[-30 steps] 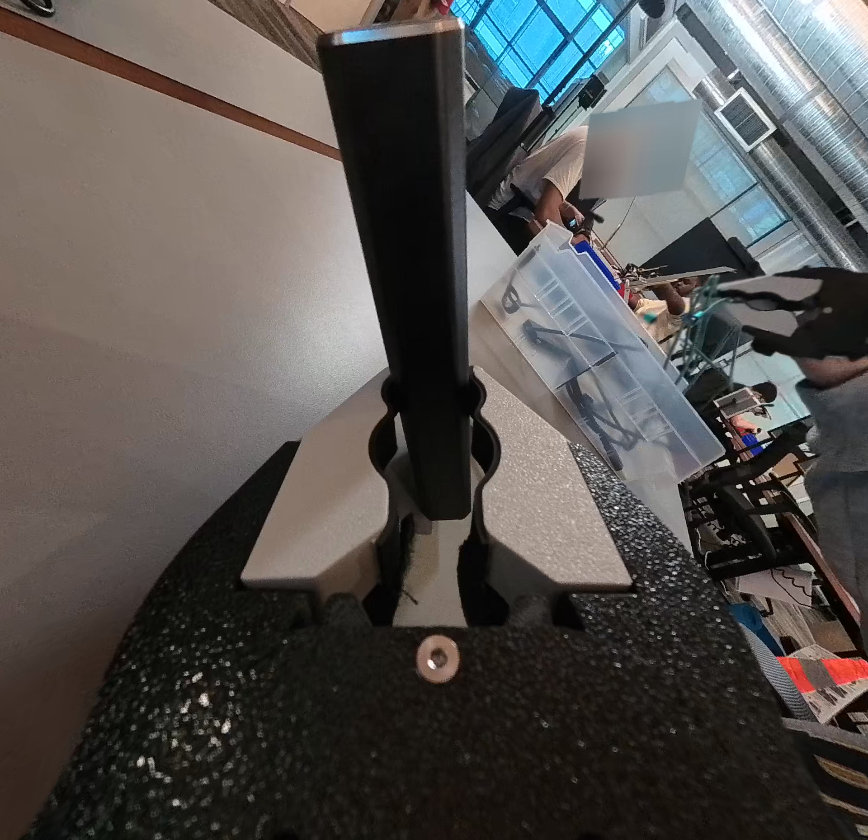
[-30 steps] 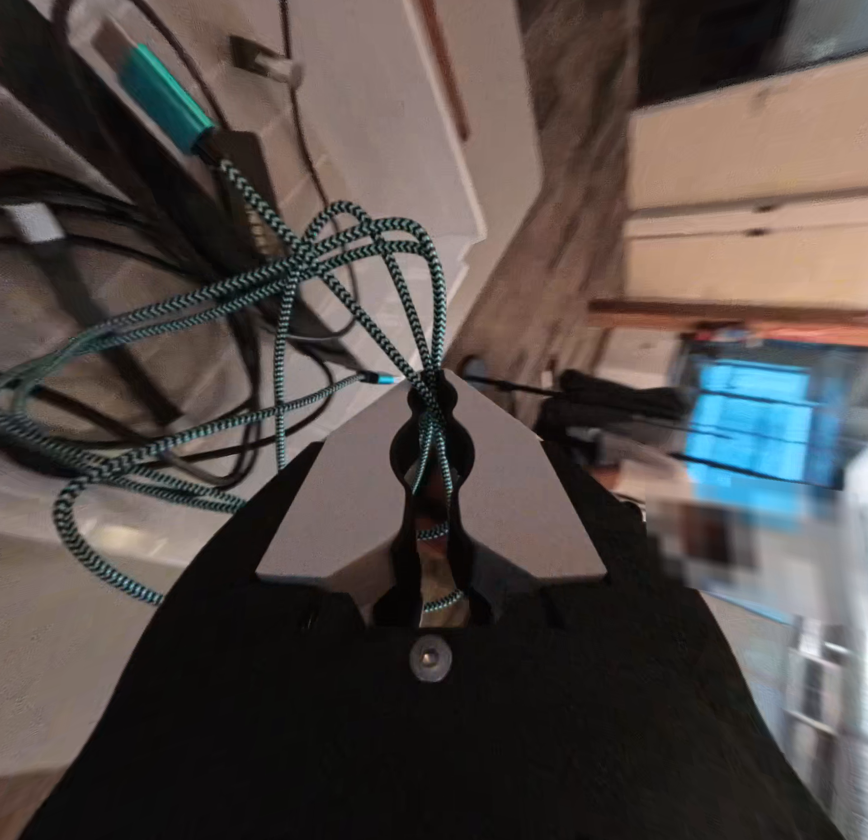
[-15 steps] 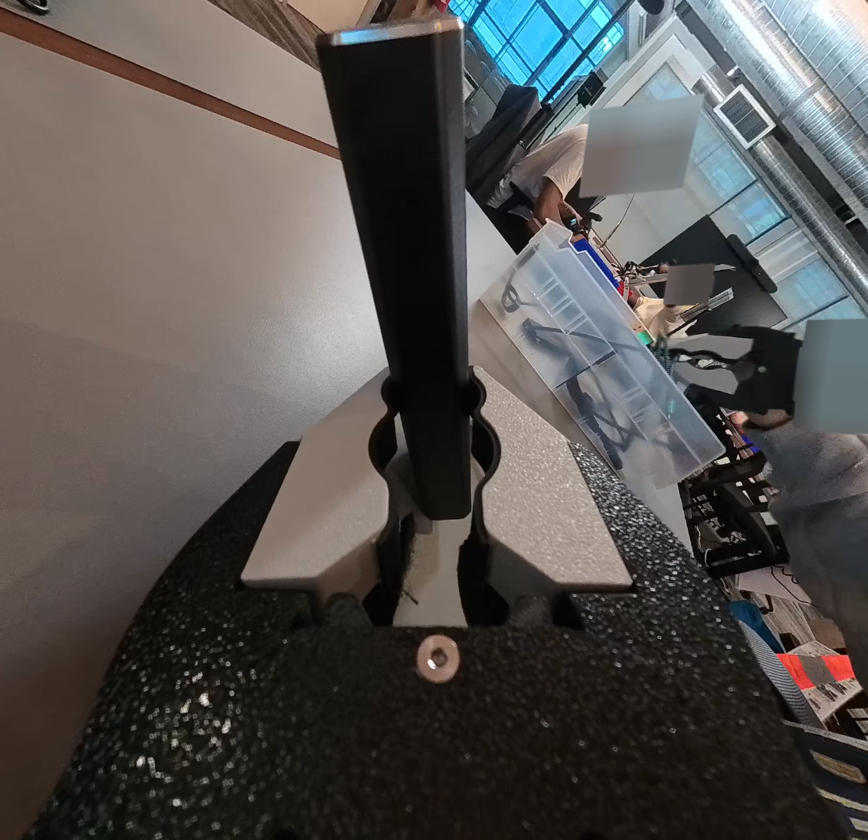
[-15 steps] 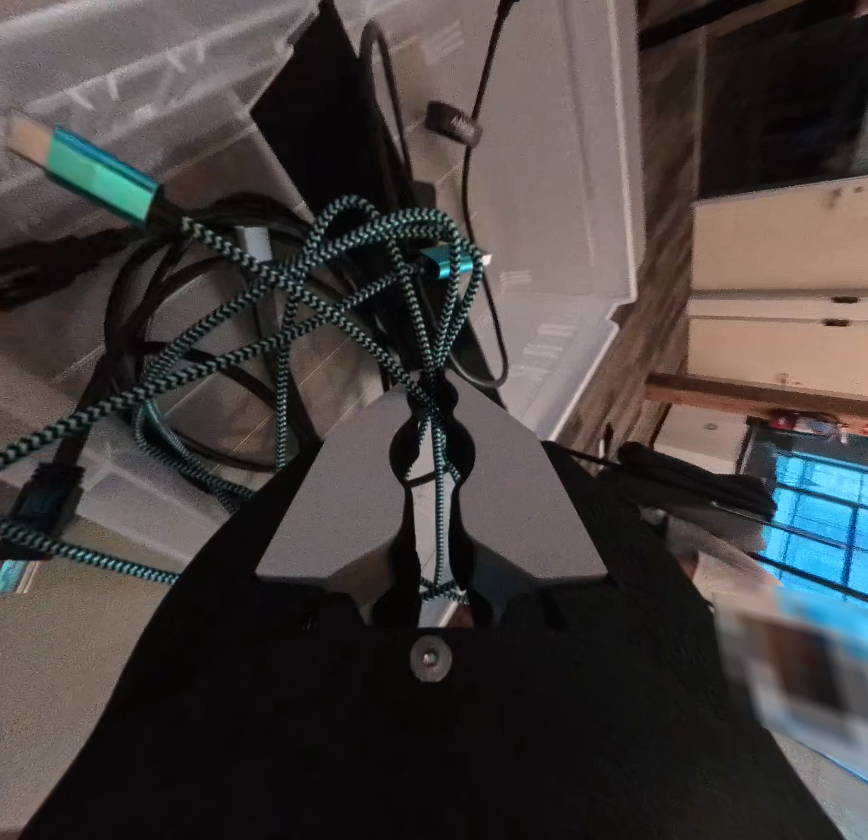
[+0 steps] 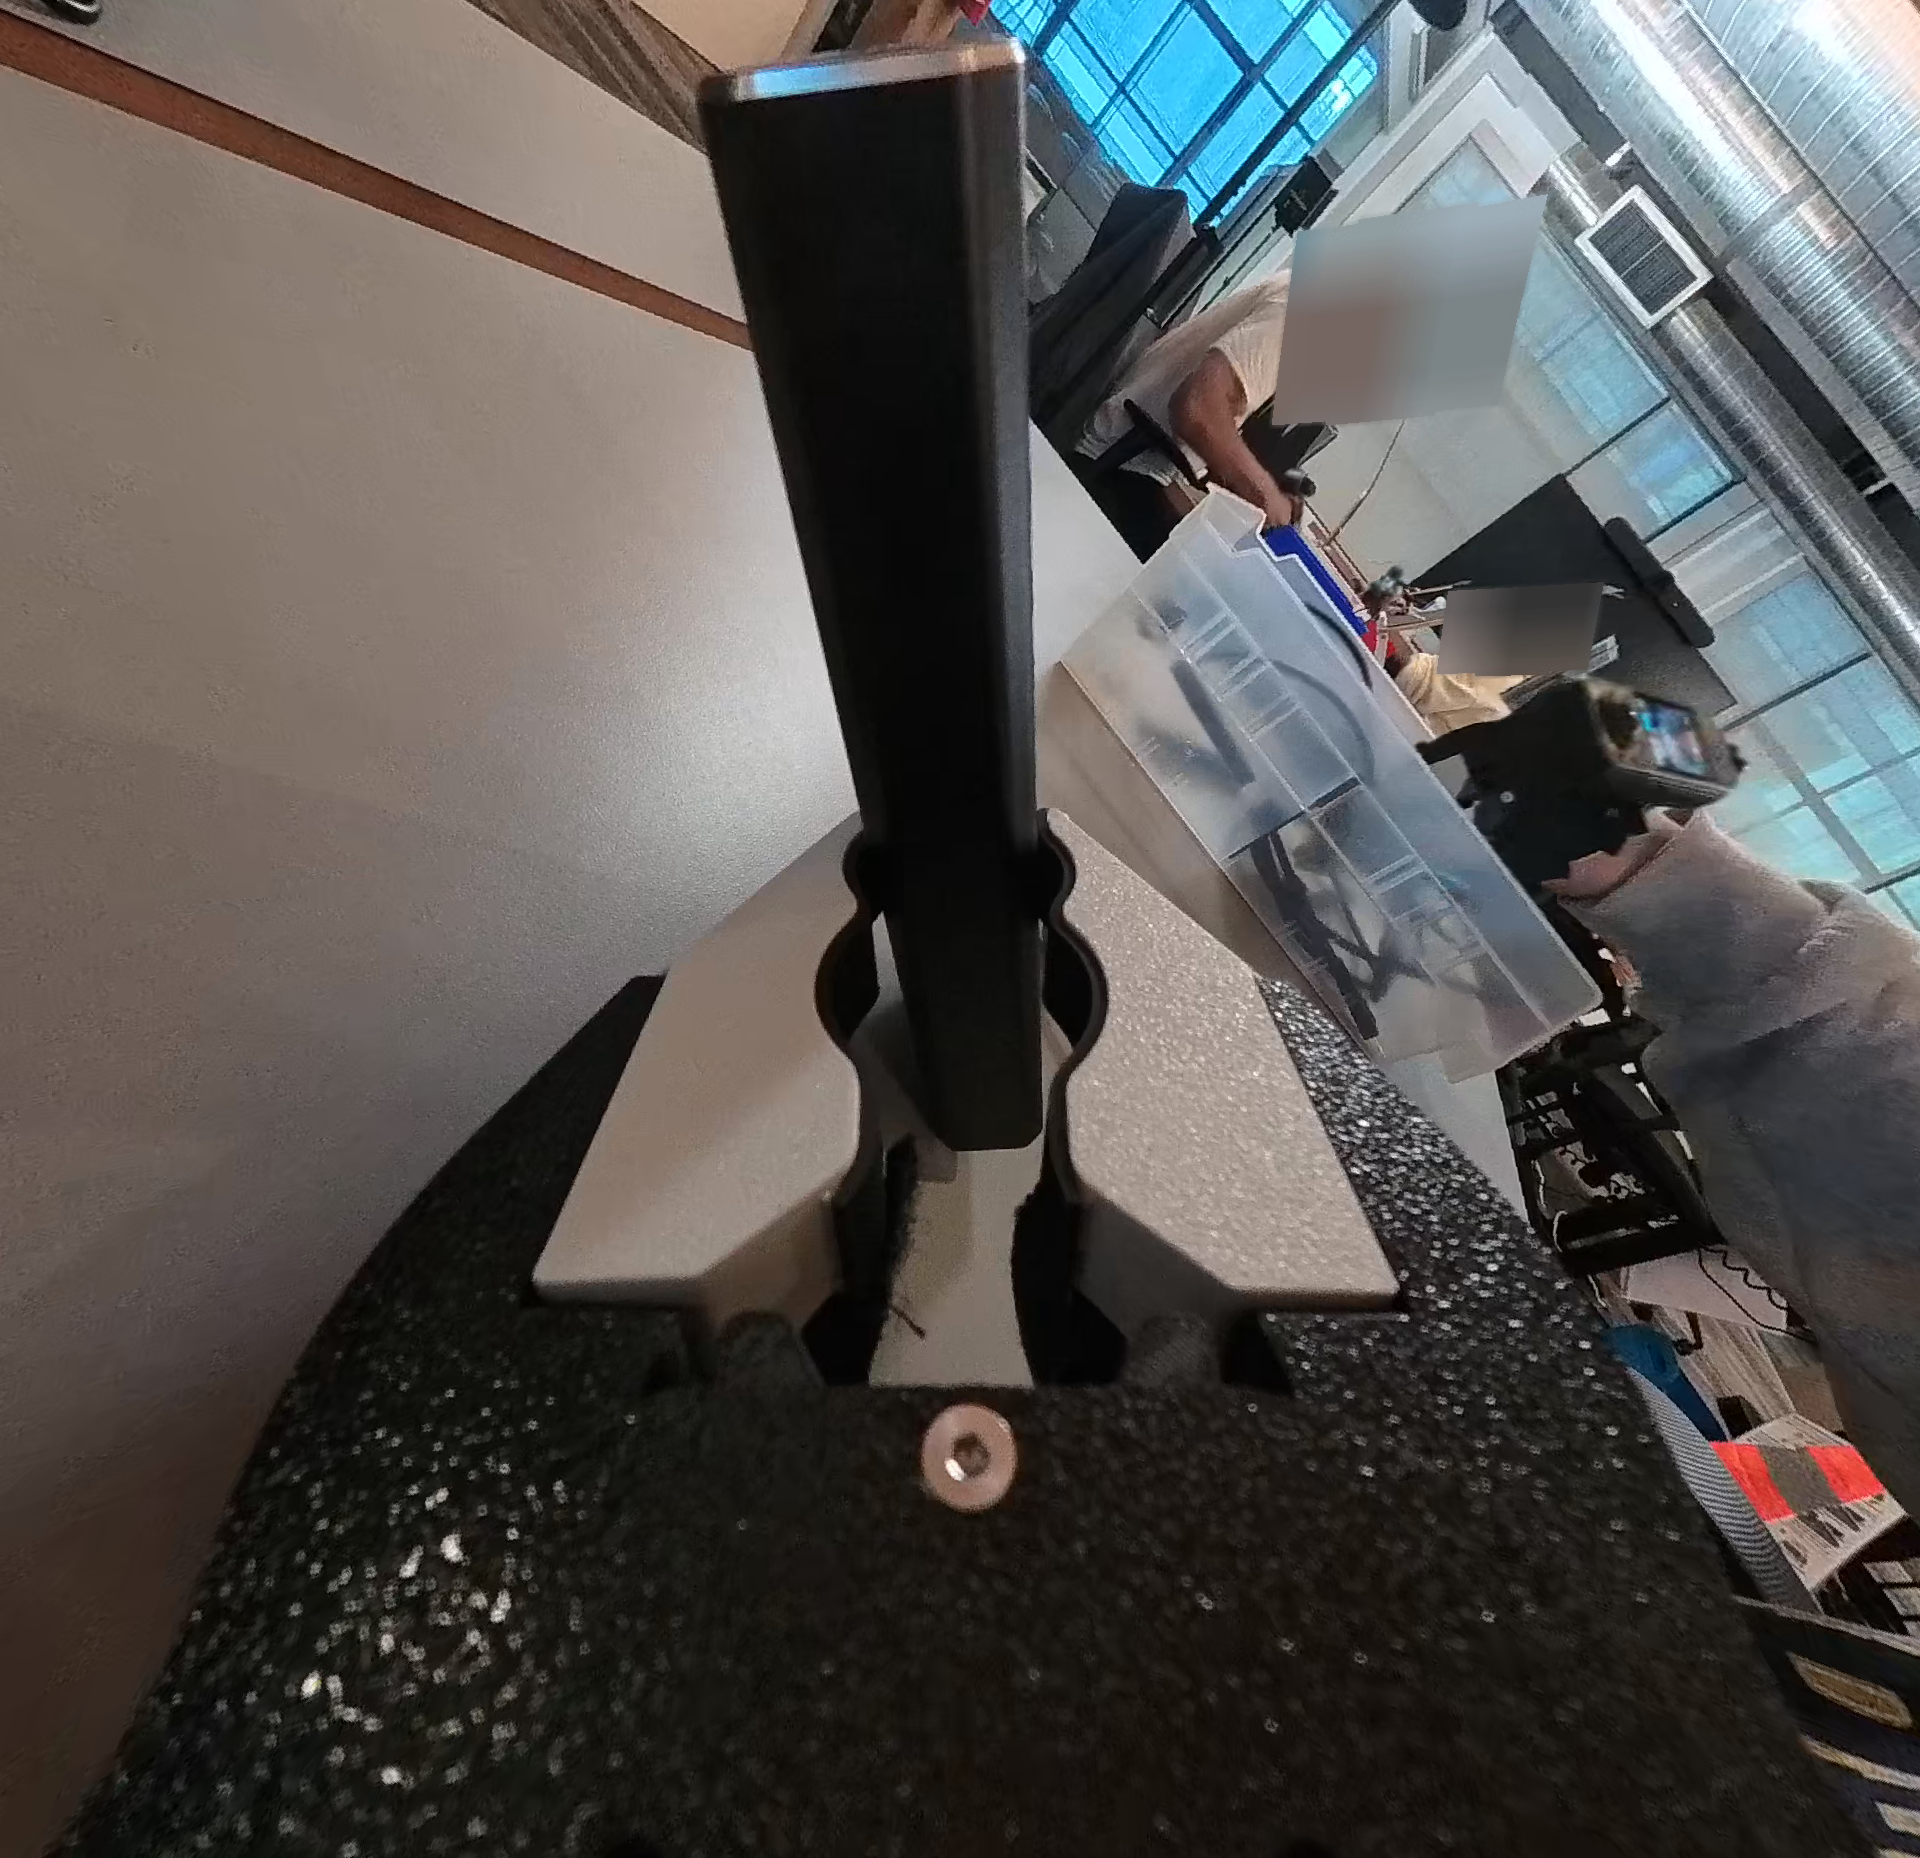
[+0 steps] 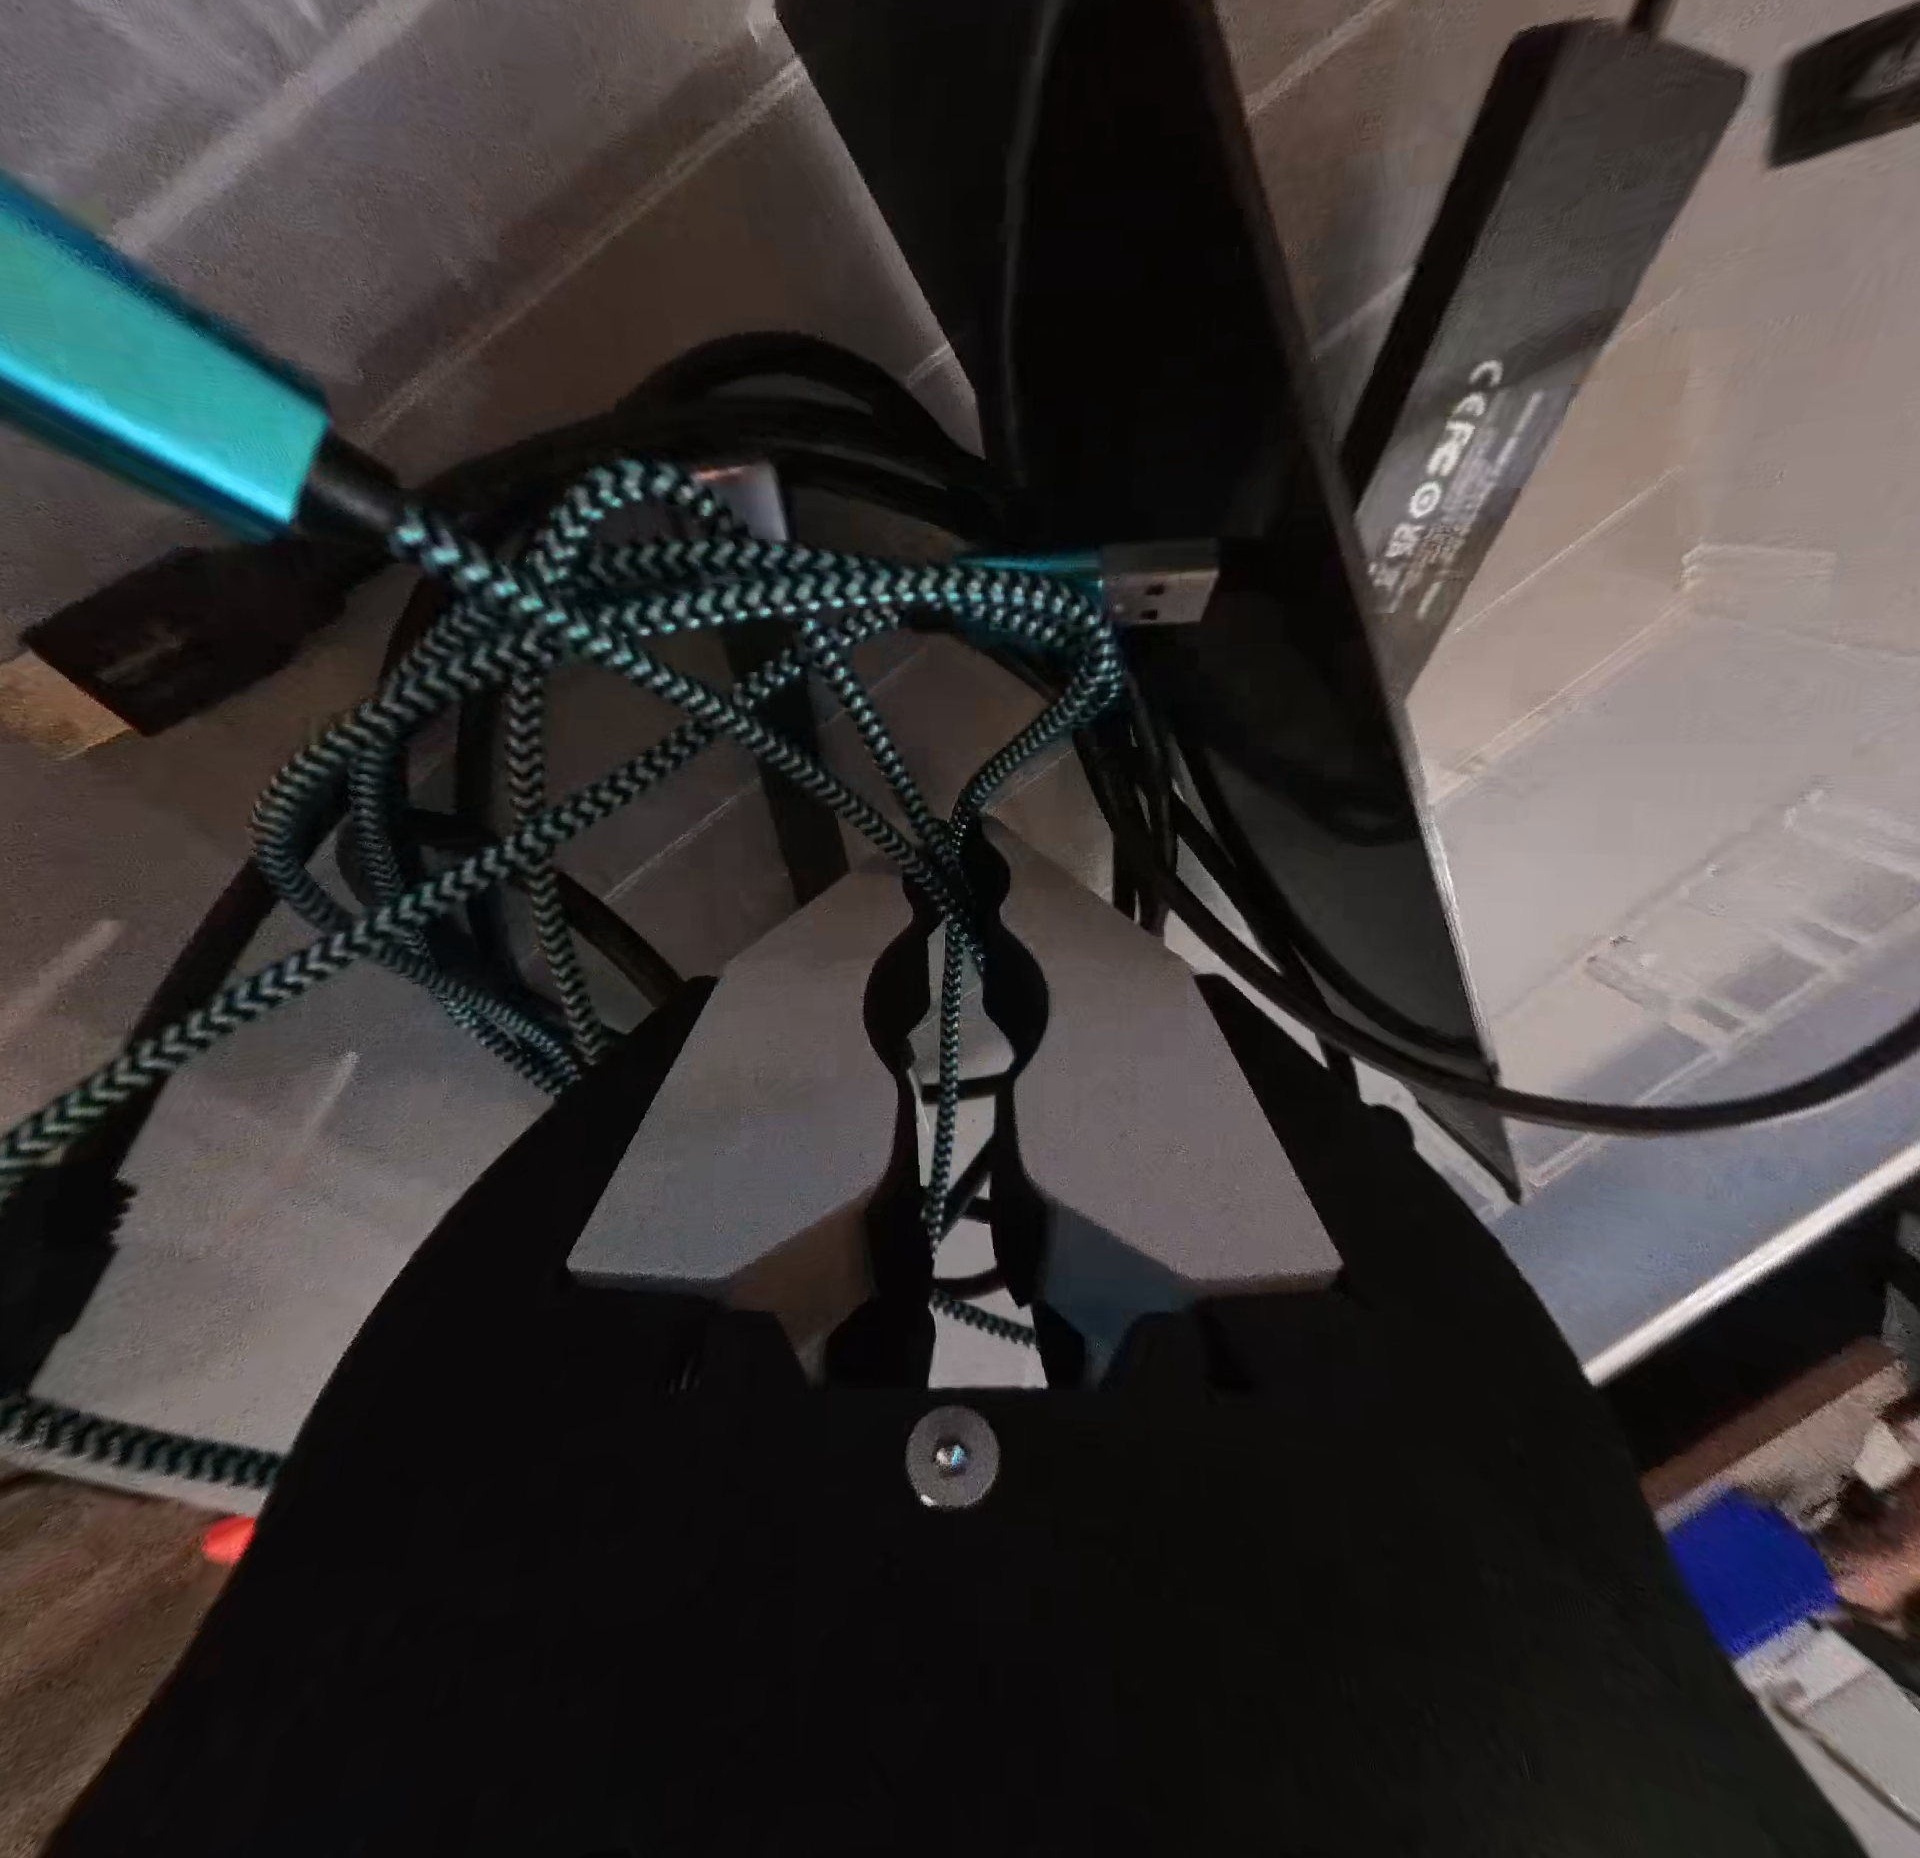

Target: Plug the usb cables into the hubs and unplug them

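Here, the left gripper (image 5: 956, 904) has its grey fingers (image 5: 1195, 1060) clamped on the lower end of a long black hub (image 5: 883, 478), which stands nearly upright out of the fingers above a pale grey worktop (image 5: 312, 561). To the right on that worktop lies a clear plastic compartment box (image 5: 1351, 821) with dark cables showing through its walls. Beyond it, a person in a light top (image 5: 1216, 374) bends over another bench, in front of large blue-tinted windows (image 5: 1174, 52).

The right gripper (image 6: 951, 878) is over the box, its fingers (image 6: 1143, 1081) pressed together on strands of a teal-and-black braided usb cable (image 6: 727, 603). The cable loops in a tangle just ahead of the fingers. One teal plug (image 6: 135, 395) points away to the upper left, blurred; a second plug with a bare metal tip (image 6: 1153, 577) sits just beside a second black hub (image 6: 1507, 354) lying in the box. Plain black cables (image 6: 1195, 873) run underneath.
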### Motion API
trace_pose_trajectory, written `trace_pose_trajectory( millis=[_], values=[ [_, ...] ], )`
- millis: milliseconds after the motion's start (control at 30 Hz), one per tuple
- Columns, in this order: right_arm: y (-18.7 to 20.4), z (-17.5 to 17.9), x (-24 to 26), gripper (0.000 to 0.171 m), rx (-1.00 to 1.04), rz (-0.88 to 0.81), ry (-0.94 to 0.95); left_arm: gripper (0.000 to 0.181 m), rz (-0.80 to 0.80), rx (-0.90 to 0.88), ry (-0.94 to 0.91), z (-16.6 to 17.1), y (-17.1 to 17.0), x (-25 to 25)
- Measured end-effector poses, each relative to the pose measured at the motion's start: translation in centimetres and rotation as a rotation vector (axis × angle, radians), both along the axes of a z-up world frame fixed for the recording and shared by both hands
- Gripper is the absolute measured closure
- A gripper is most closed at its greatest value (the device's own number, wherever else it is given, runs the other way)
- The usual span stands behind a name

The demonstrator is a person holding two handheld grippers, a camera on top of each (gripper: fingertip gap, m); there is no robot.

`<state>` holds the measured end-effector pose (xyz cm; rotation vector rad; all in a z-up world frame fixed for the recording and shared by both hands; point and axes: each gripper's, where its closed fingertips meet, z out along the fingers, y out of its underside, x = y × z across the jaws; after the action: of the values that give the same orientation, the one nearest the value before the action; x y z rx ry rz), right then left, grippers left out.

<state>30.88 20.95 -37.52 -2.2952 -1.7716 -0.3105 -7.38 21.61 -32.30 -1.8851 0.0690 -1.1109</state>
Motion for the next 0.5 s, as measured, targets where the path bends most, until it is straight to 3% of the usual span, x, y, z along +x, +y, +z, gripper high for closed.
trace_pose_trajectory(
  millis=[100, 333, 500],
  values=[
    [0.1, 0.6, 0.2, 0.168, -0.017, -0.027, -0.029, 0.156, -0.001, 0.001, 0.001, 0.0, 0.0, 0.0],
    [-1.6, 8.0, -0.2, 0.113, -0.091, -0.182, 0.103, 0.156, 0.0, -0.002, -0.003, 0.0, 0.0, 0.0],
    [-0.4, 14.3, 0.1, 0.112, 0.167, -0.182, 0.115, 0.155, -0.001, -0.003, -0.002, 0.0, 0.0, 0.0]
  ],
)
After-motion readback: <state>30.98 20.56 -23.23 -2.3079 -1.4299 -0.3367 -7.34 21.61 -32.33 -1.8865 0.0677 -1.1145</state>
